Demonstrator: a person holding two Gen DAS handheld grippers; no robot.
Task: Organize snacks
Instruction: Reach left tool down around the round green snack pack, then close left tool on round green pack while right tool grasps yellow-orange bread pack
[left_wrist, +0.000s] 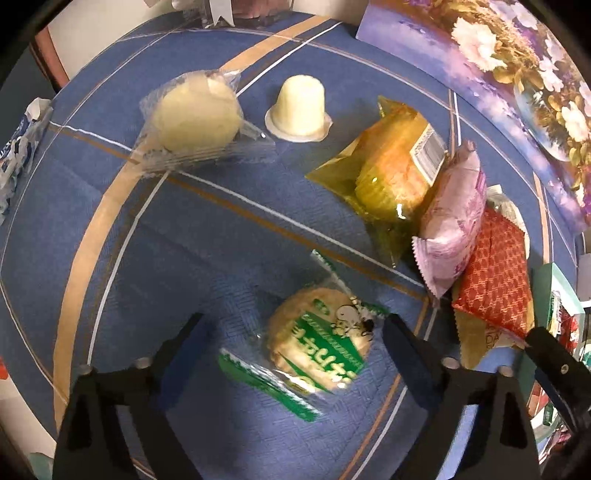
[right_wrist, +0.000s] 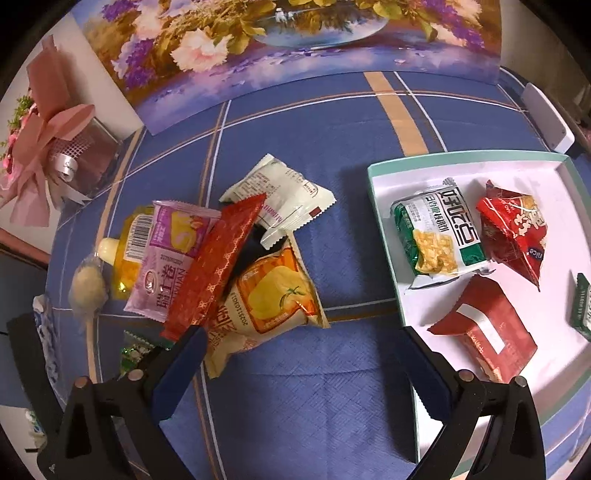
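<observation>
Between the left gripper's (left_wrist: 291, 332) parted fingers lies a green-wrapped rice cracker (left_wrist: 317, 350).

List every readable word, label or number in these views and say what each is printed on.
"nice": red snack bag in the tray.
Large Chinese characters, not Latin: green-and-white packet.
Barcode, digits too small: yellow packet.
Green wrapper's script on the round cracker: blurred.
White sachet, pink packet, orange bag: print too small.
</observation>
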